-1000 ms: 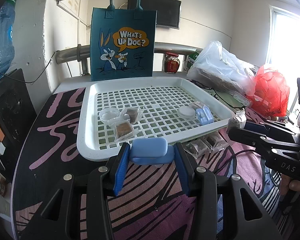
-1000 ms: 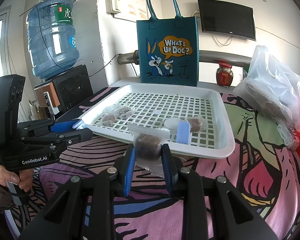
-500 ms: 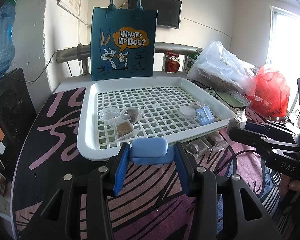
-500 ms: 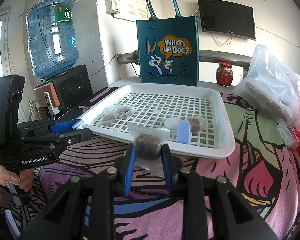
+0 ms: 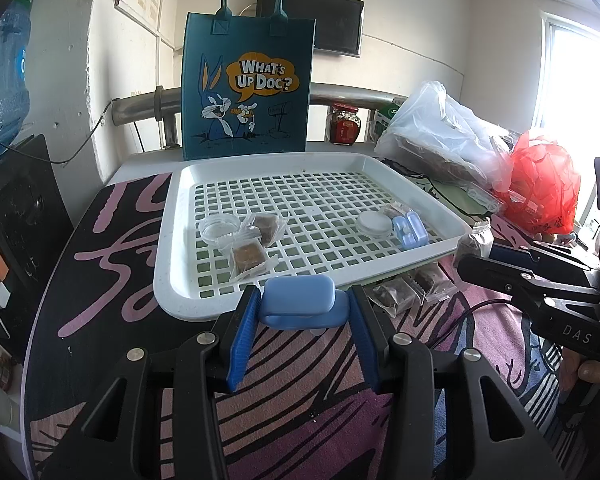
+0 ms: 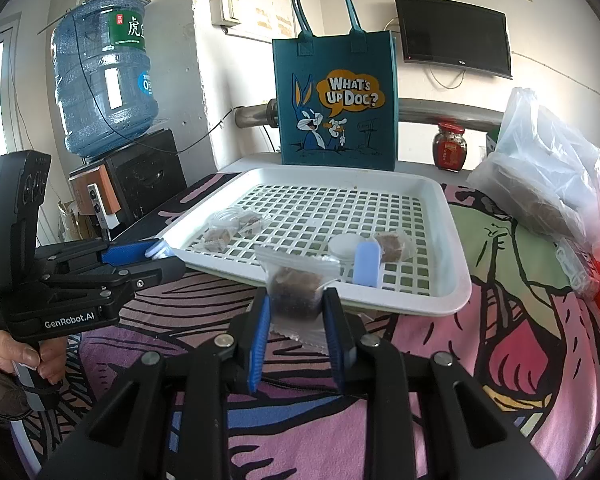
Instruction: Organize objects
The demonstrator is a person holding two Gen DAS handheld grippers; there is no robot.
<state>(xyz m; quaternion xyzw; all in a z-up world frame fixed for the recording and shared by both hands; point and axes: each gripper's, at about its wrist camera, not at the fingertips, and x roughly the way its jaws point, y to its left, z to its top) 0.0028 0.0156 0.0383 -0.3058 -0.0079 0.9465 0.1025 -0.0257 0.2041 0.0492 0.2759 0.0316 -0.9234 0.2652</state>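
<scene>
Bench: your work surface wears a pink, black and white patterned cloth (image 5: 112,280), with a teal tote bag (image 5: 246,84) standing upright at its far edge.
Tray: your white slotted tray (image 5: 172,248) sits just beyond both sets of jaws, its near rim right ahead of them.
Left gripper (image 5: 302,308): your jaws are closed on a blue case (image 5: 298,300), held flat and crosswise, just short of the tray's near rim.
Right gripper (image 6: 296,304): your jaws are narrow and pinch a clear snack packet (image 6: 296,286) with a brown block inside; its top stands up above the pads, in front of the tray rim.
In the tray, ahead-left of the left jaws: a clear round lid (image 5: 219,226) and two wrapped brown squares (image 5: 248,254), touching one another.
In the tray, ahead-right of the left jaws: a white round cap (image 5: 374,224) beside a second blue case (image 5: 410,234), with one more packet just behind.
Off the tray, right of the left jaws: loose packets (image 5: 412,288) lie on the cloth against the tray's corner.
Hands: your right hand (image 5: 592,368) grips its handle at that view's edge.
</scene>
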